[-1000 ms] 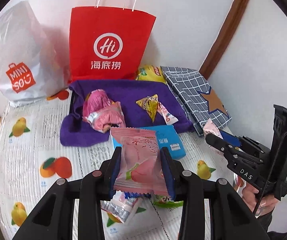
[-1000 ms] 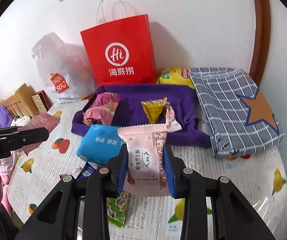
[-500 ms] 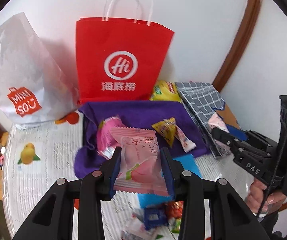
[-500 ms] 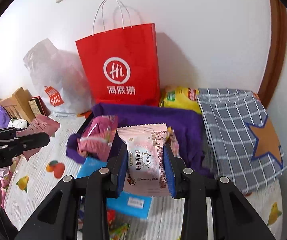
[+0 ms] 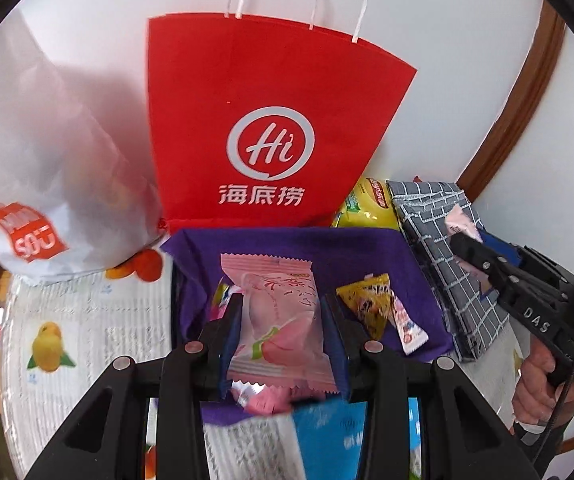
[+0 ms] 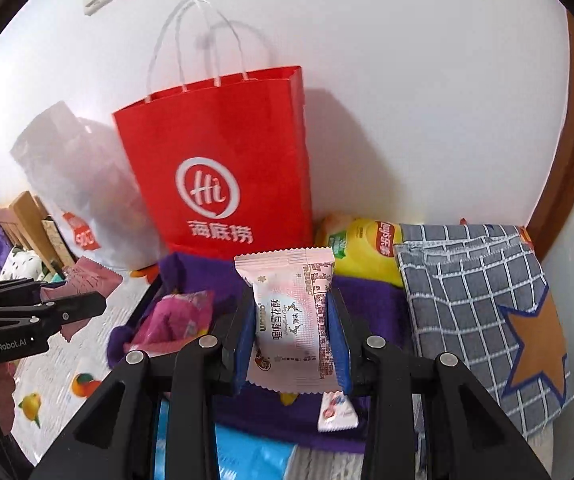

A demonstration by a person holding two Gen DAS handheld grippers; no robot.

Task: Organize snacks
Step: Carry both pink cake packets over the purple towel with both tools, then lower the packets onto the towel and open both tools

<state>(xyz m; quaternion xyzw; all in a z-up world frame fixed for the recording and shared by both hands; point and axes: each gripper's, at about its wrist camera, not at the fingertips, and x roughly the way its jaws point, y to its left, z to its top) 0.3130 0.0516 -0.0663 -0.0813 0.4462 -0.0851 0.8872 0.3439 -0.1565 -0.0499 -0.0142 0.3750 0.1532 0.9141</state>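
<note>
Key relation: purple cloth tray (image 5: 287,248) directly ahead of and below both sets of jaws, centre of each frame; red paper bag (image 5: 263,128) upright just behind it, against the wall.
Left gripper (image 5: 283,340): jaws narrow, clamped on the pink peach packet (image 5: 277,320); long axis upright in frame, top edge pointing toward the bag.
Right gripper (image 6: 293,340): jaws narrow, clamped on the pale snowflake-crisp packet (image 6: 291,312); long axis likewise upright between the blue pads.
Nearer hand: cannot tell; both hang over the tray's near edge, left gripper at far left of the right view, right gripper at right edge of the left view.
Already in tray: yellow triangular packet (image 5: 367,308), small white-pink sachet (image 5: 407,328), crumpled magenta wrapper (image 6: 175,316).
Materials: glossy crinkled film packets with serrated seals, soft and light; fuzzy purple fabric; stiff matte paper bag with white cord handles.
Surroundings: fruit-print desk (image 5: 87,328) cover, yellow chip bag (image 6: 363,248), grey checked fabric with orange star (image 6: 487,300), white plastic bag (image 5: 47,140), blue packet (image 6: 247,456) at bottom.
Likely next: release over the tray.
</note>
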